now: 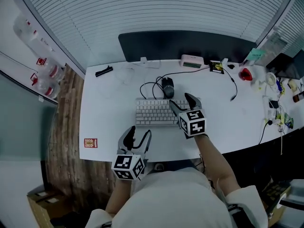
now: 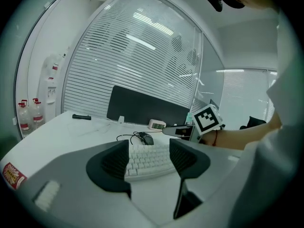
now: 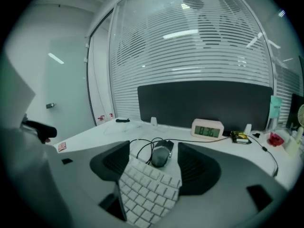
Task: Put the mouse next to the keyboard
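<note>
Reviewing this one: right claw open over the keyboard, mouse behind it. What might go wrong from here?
1. The mouse has its cable looped beside it; moving the mouse may snag the cable on the keyboard.
2. The right claw hangs close over the keys and might bump them while reaching.

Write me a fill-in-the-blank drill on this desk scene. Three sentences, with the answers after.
1. The black mouse lies just behind the white ___.
2. The right gripper and the left gripper both hold ___, with their jaws apart.
3. The clock reads ___.
Missing words: keyboard; nothing; 8:36.
</note>
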